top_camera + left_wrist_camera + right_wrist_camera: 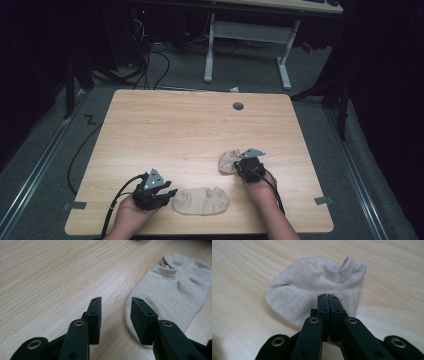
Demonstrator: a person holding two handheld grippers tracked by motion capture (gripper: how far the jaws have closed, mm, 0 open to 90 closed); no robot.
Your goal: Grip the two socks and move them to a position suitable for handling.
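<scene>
Beige and flat, one sock [201, 201] lies on the wooden table [190, 125] near its front edge, just beside the left gripper [116, 312], whose jaws stand apart with one jaw over the sock's rounded end. Farther along that edge, the right gripper [328, 298] has its jaws pressed together on a second, bunched sock [312, 290].
</scene>
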